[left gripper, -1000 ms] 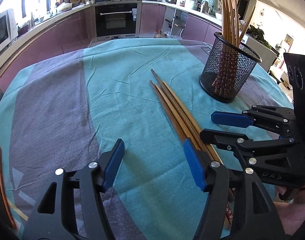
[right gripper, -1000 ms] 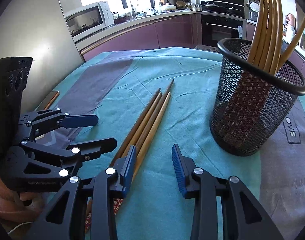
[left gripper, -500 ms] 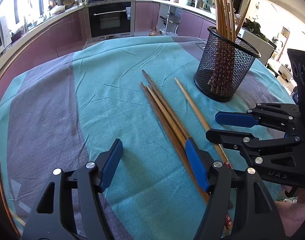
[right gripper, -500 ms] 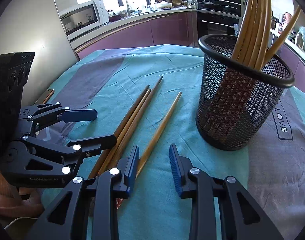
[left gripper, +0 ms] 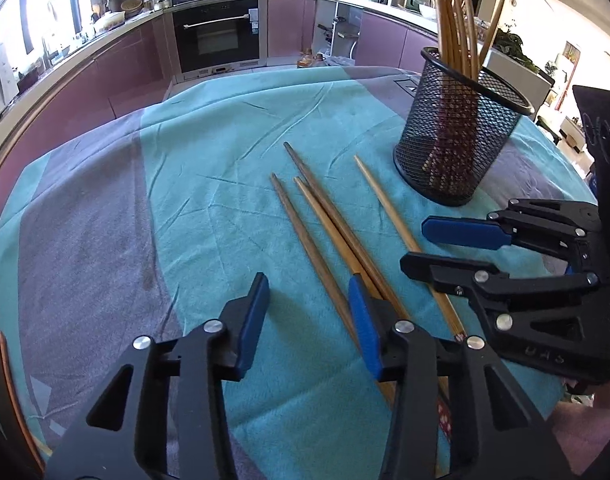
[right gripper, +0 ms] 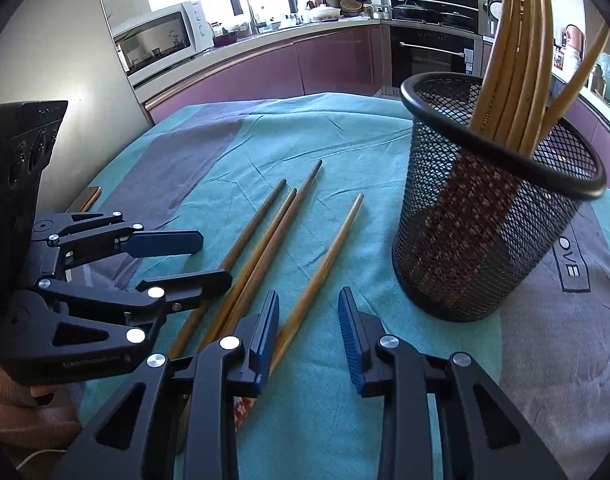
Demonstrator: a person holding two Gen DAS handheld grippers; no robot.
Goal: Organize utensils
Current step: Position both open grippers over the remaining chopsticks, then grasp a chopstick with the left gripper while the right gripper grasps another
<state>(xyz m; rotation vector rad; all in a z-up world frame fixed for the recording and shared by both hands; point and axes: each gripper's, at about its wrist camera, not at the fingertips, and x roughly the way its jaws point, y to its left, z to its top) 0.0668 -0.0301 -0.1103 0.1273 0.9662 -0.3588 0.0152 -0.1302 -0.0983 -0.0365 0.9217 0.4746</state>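
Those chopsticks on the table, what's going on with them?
A person with a gripper in each hand is tidying chopsticks into the black mesh holder, which already has several. Four loose chopsticks lie on the teal cloth. The right gripper stands open around one; the left gripper, just closing, holds nothing.

- Left wrist view: sits just behind the left gripper (left gripper: 305,312), looks steeply down and forward along its jaws, close over the desk (left gripper: 105,220); oven wall beyond.
- Right wrist view: sits just behind the right gripper (right gripper: 309,320), same steep downward tilt, close over the desk (right gripper: 365,420); window and microwave (right gripper: 161,40) beyond.
- Shared: loose chopsticks (left gripper: 325,220) (right gripper: 265,232), basket (left gripper: 457,140) (right gripper: 485,220), cloth.
- Each view catches the other gripper: right gripper (left gripper: 433,248) at right edge, left gripper (right gripper: 209,256) at left edge.
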